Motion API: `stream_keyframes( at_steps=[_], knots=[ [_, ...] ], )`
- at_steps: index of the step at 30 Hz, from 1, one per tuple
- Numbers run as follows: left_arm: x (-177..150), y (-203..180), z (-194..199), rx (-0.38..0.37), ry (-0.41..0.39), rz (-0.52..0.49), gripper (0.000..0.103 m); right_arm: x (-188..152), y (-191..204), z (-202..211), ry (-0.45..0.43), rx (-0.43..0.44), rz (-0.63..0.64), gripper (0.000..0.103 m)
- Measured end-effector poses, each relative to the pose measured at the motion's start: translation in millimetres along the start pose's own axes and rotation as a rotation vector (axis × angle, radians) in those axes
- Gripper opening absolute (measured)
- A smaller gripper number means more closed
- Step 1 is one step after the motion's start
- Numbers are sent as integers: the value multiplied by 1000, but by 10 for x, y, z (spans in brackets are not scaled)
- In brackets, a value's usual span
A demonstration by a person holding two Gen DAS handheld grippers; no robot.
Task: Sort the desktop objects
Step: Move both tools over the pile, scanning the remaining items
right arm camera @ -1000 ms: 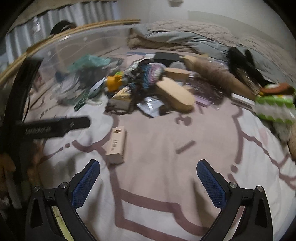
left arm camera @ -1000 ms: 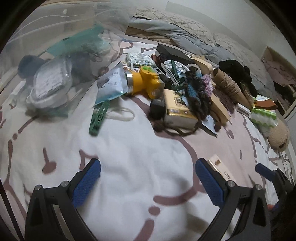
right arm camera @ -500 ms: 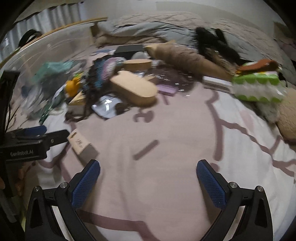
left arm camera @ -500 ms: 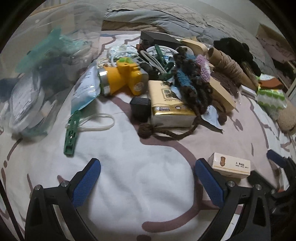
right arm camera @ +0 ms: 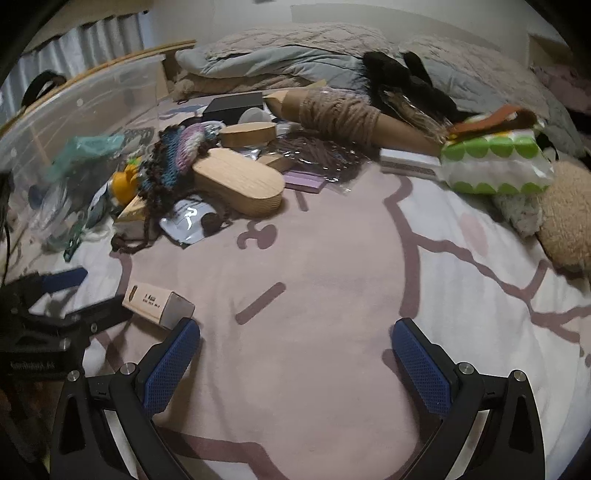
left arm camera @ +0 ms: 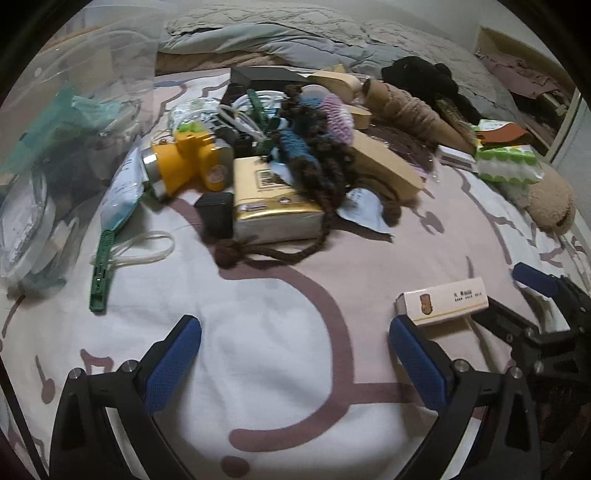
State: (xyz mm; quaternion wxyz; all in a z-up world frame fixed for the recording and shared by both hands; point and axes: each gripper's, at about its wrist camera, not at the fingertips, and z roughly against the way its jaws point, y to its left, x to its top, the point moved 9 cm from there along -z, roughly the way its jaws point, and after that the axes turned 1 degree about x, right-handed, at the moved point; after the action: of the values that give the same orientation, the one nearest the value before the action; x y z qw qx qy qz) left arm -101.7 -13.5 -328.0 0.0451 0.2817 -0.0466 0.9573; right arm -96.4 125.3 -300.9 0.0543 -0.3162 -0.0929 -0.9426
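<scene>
A small cream box point(left arm camera: 441, 301) lies alone on the pink-and-white bedspread point(left arm camera: 258, 332), just past the right finger of my open left gripper point(left arm camera: 295, 350). In the right wrist view the same cream box point(right arm camera: 157, 304) sits just beyond the left finger of my open right gripper point(right arm camera: 295, 347). Neither gripper holds anything. Farther back is a pile: a yellow flashlight point(left arm camera: 188, 166), a gold tissue pack point(left arm camera: 273, 199), a black cube point(left arm camera: 214, 214), a brown braided knit piece point(left arm camera: 314, 162), an oval wooden box point(right arm camera: 240, 182) and a green clip point(left arm camera: 100, 269).
A clear plastic bin point(left arm camera: 55, 110) holding bagged items stands at the left. A cone of twine point(right arm camera: 340, 110), a green-dotted tissue pack point(right arm camera: 495, 162) and a tan plush point(right arm camera: 565, 214) lie at the back right. Rumpled grey bedding point(left arm camera: 295, 33) lines the far side.
Both grippers have moved in toward the cream box, which now lies close to a finger of each. The left view has swung away from the bin to the pile. Both stay open.
</scene>
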Motion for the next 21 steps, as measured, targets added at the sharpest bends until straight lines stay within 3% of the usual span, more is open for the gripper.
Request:
stream_keyframes(
  at_steps=[11, 15, 21],
  knots=[
    [-3, -483, 37, -121, -34, -75, 103, -170, -361, 186, 34, -129, -12, 103],
    [-5, -560, 20, -175, -26, -48, 103, -164, -494, 191, 40, -136, -76, 103],
    [47, -435, 97, -181, -53, 17, 103, -141, -620, 231, 25, -130, -139, 103]
  ],
)
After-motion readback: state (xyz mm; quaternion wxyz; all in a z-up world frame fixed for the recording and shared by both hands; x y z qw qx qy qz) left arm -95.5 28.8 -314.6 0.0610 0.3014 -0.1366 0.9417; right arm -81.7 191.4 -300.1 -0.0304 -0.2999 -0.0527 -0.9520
